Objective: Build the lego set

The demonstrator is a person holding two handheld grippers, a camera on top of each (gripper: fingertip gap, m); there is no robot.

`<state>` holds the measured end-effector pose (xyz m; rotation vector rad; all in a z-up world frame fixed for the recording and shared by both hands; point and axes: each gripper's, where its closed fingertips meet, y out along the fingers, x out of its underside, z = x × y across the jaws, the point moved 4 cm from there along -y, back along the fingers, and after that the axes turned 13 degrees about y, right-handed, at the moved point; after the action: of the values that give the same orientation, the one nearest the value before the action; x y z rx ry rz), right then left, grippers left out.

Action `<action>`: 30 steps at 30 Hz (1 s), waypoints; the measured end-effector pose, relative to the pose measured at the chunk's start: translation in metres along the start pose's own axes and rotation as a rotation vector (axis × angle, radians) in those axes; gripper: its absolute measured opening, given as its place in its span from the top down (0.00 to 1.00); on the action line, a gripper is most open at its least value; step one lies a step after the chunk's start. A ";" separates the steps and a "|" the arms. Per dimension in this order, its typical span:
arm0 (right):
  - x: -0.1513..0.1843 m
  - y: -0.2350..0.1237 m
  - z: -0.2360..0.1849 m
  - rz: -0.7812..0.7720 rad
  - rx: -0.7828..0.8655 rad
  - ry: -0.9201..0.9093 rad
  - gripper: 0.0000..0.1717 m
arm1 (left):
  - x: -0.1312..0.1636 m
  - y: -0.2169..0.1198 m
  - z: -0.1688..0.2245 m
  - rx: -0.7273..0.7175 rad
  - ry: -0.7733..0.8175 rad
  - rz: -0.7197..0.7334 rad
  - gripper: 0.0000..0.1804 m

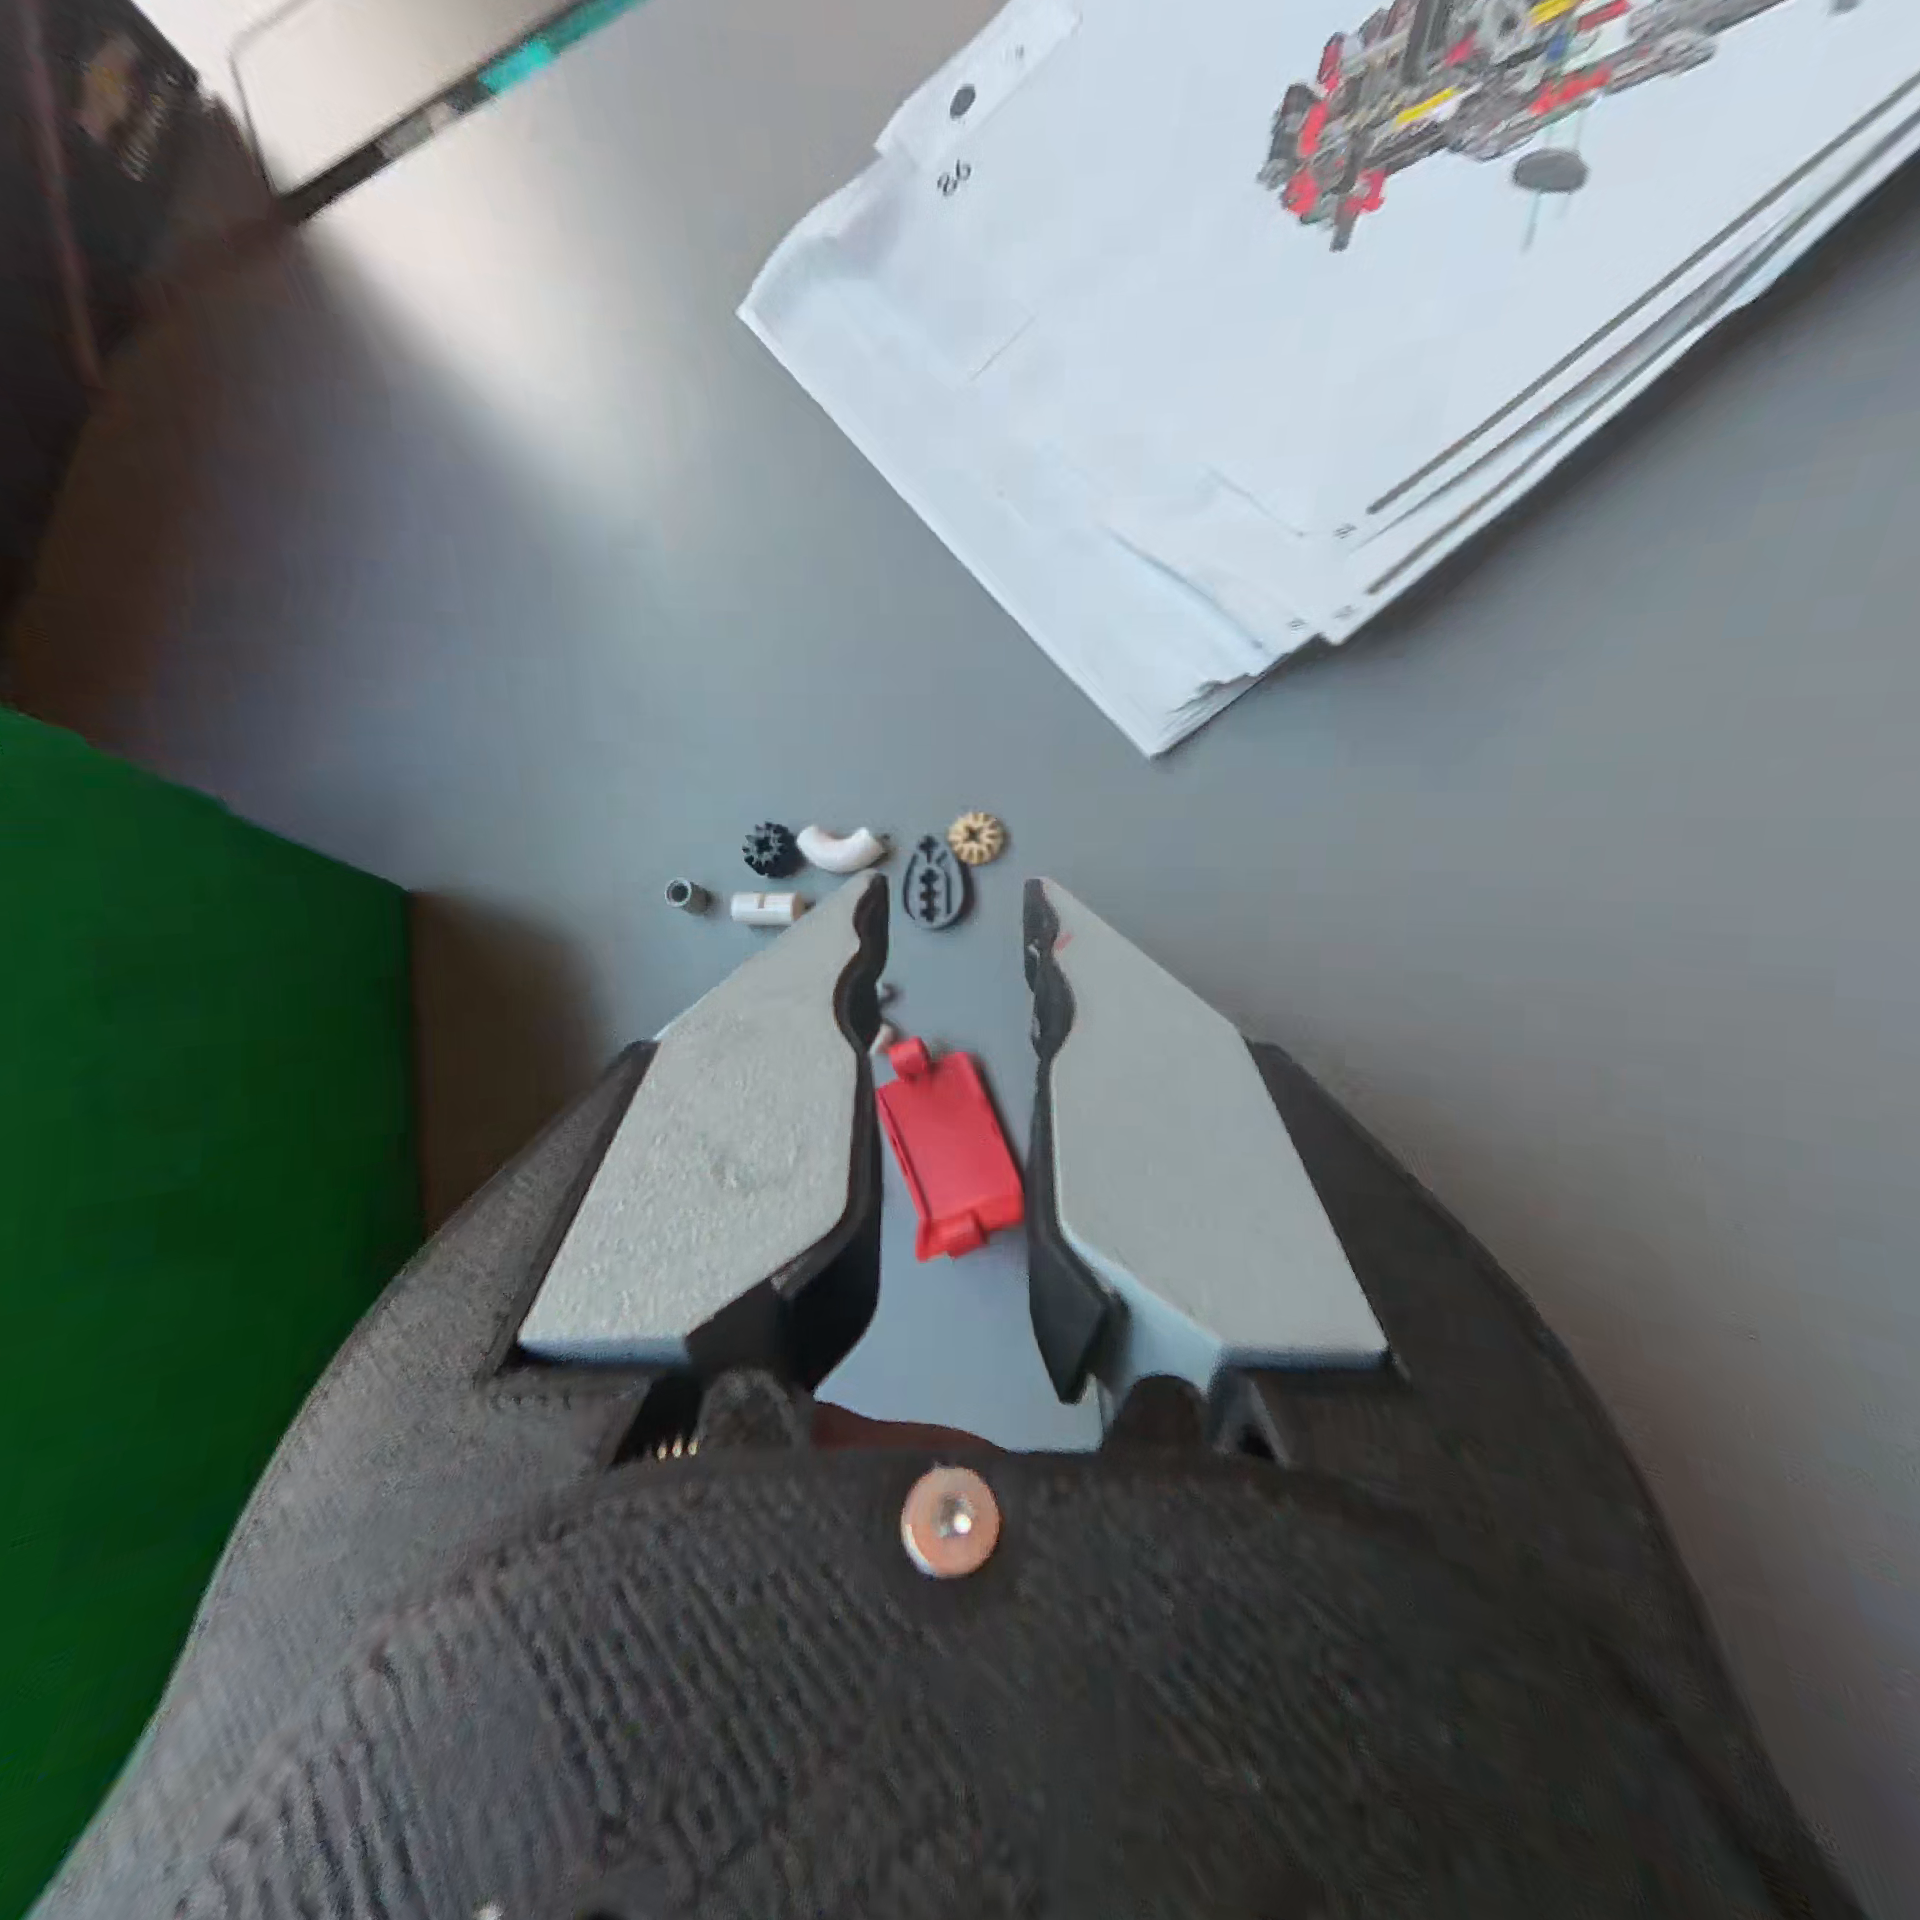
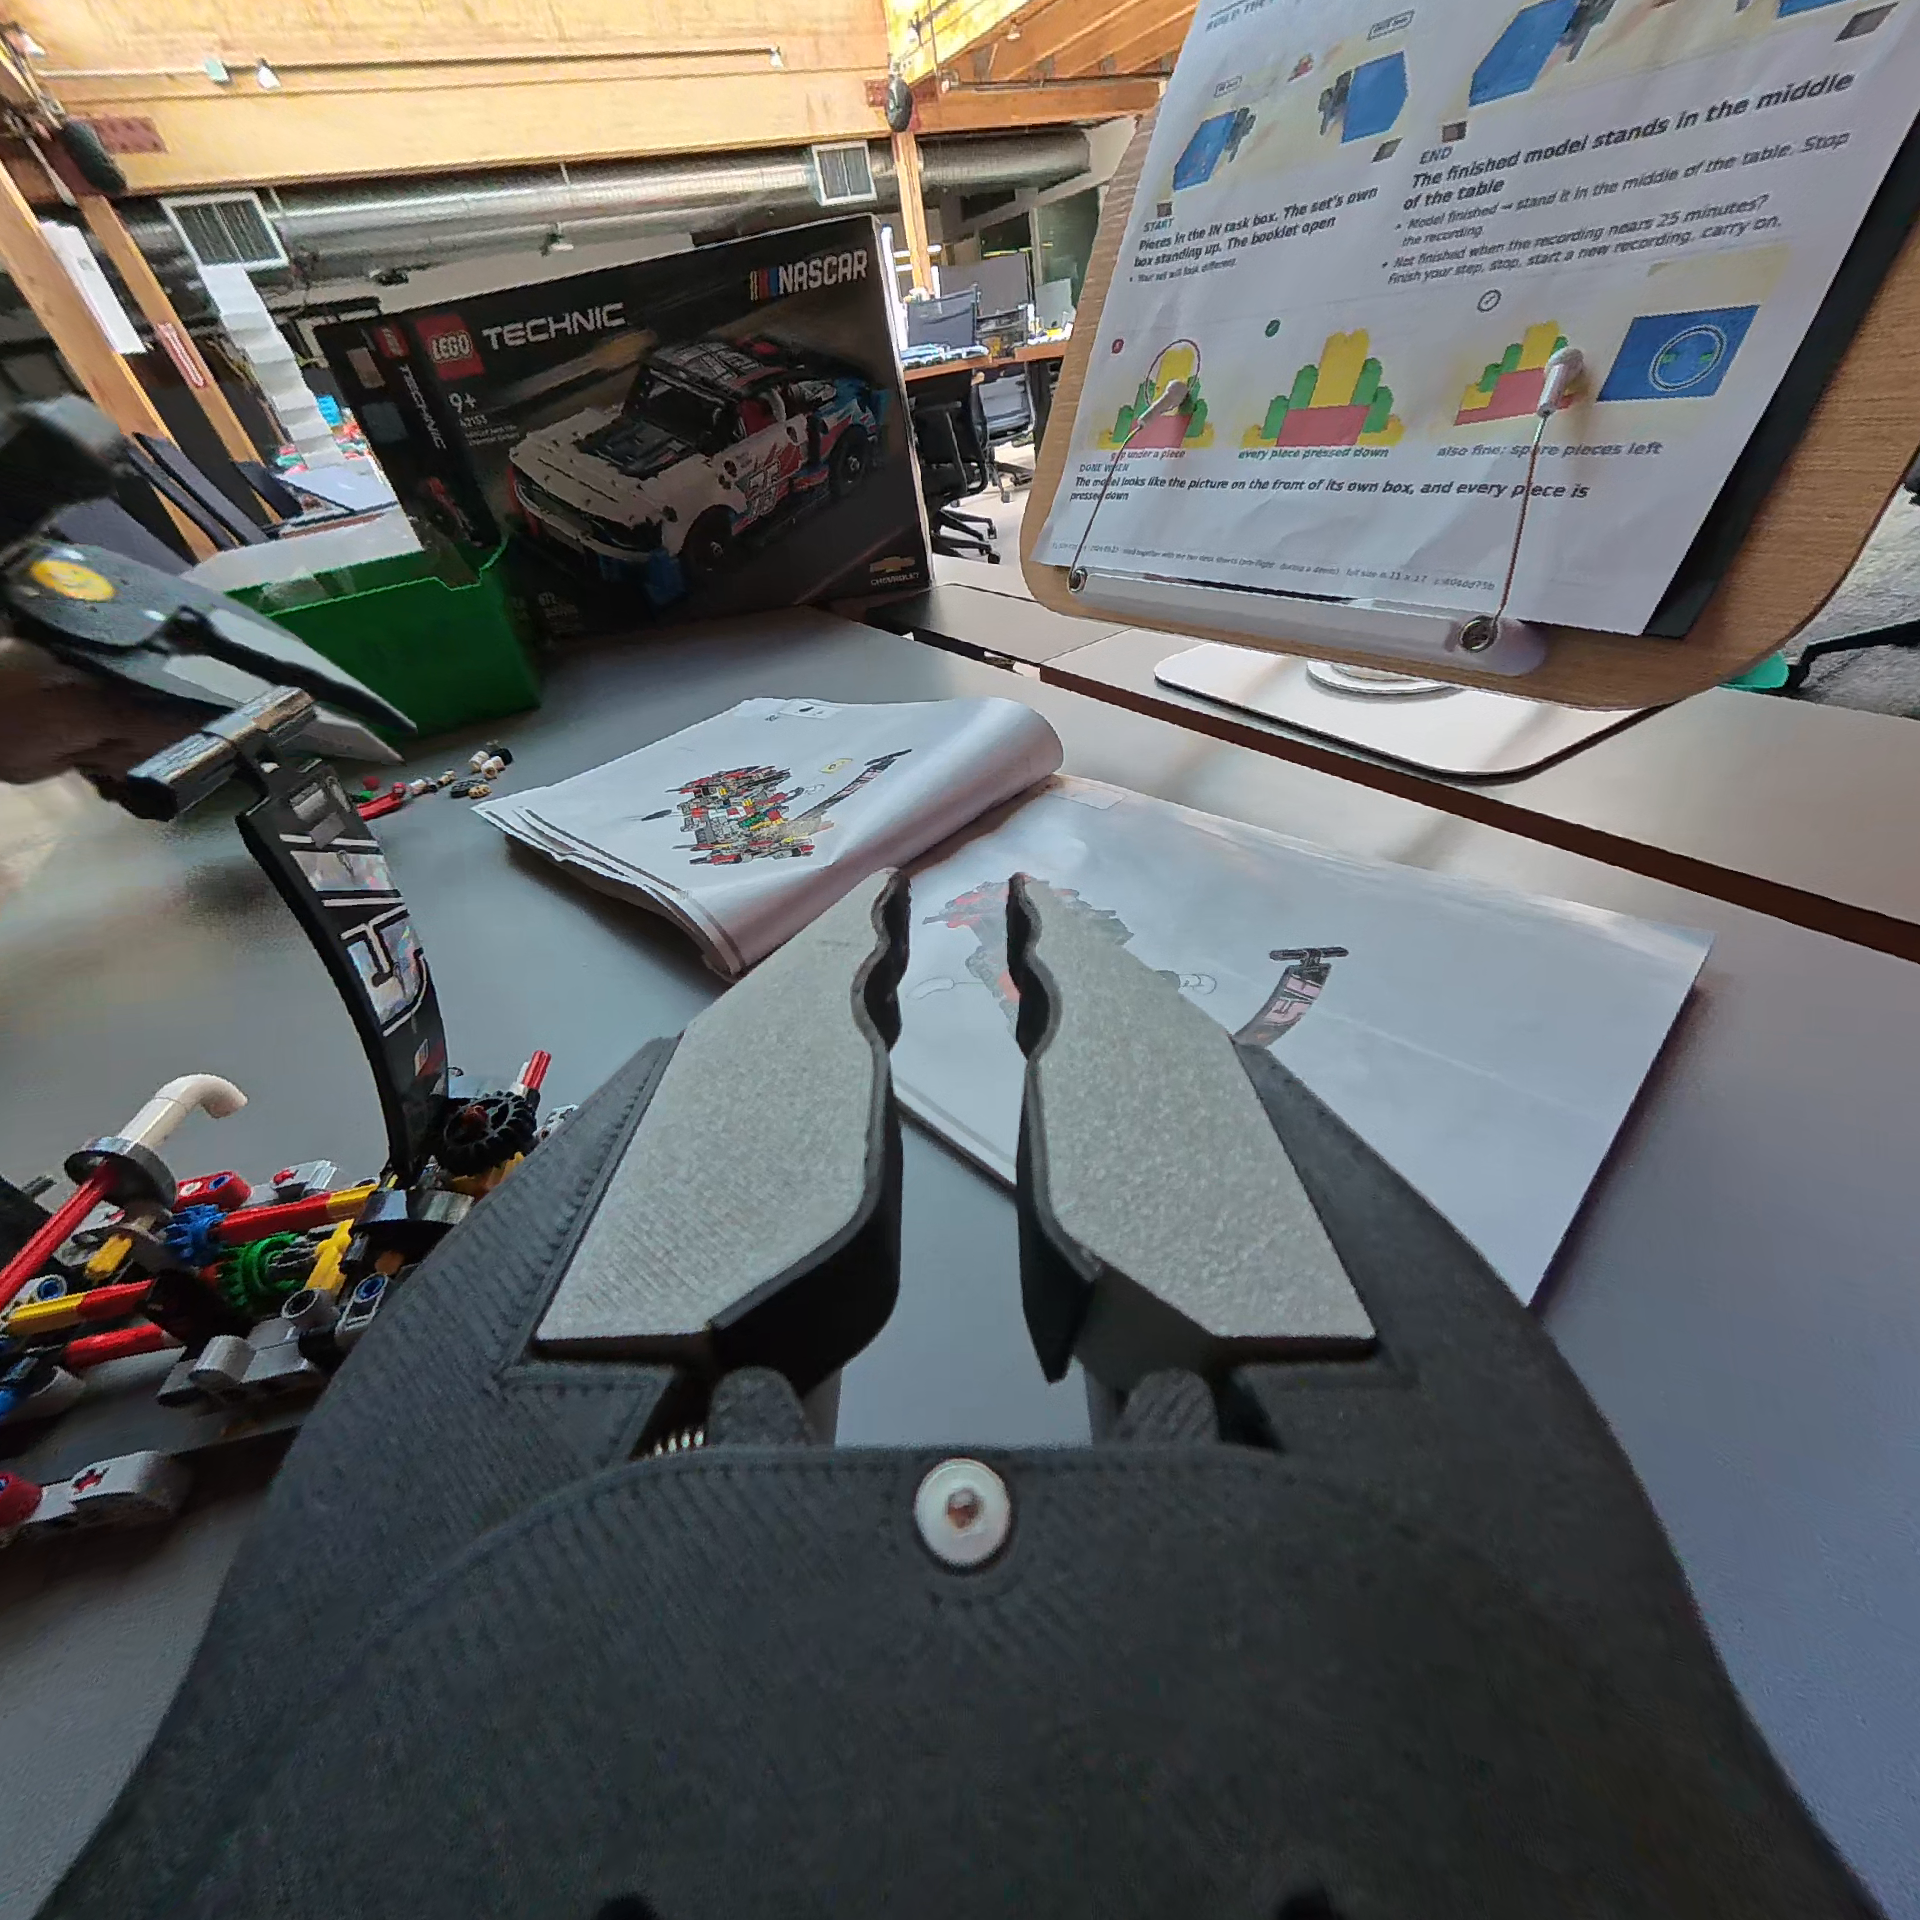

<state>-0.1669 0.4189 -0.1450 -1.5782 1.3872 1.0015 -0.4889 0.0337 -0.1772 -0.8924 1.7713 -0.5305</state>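
Far edge of the open booklet (image 1: 1351, 343) and green bin (image 1: 156, 1143) cut off; tiny, blurred parts beside left fingers (image 1: 769, 1039).

On the grey table (image 1: 1455, 1039) in the left wrist view lie loose building pieces: one red flat rectangular plastic panel (image 1: 951, 1148), one black small toothed gear (image 1: 770, 848), one tan toothed gear (image 1: 978, 836), one white curved plastic tube (image 1: 844, 846), one white short slotted connector (image 1: 766, 907), one grey small sleeve (image 1: 686, 894) and one dark grey teardrop-shaped plate with cross holes (image 1: 936, 882); perhaps one or two more tiny bits sit half hidden by the left finger. There is one open white instruction booklet (image 2: 790, 821), one green bin (image 2: 416, 623), one printed car-model box (image 2: 665, 426), one partly built multicoloured brick model (image 2: 229, 1247), and one wooden stand bearing one printed sheet (image 2: 1455, 312).
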 end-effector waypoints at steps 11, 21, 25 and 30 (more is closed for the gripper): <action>-0.001 -0.002 0.000 0.010 -0.005 0.003 0.91 | 0.011 0.035 -0.002 0.106 -0.055 -0.113 0.93; 0.000 -0.001 -0.002 0.000 -0.011 -0.003 0.92 | -0.046 -0.004 0.105 0.233 0.066 0.006 0.94; 0.000 -0.001 -0.002 -0.001 -0.009 -0.007 0.92 | -0.080 0.013 0.184 0.369 0.153 0.061 0.94; 0.000 -0.004 -0.002 0.003 -0.007 -0.001 0.92 | -0.100 0.020 0.205 0.424 0.150 0.085 0.85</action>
<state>-0.1627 0.4172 -0.1442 -1.5808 1.3872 1.0098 -0.2864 0.1361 -0.2069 -0.4905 1.7290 -0.8956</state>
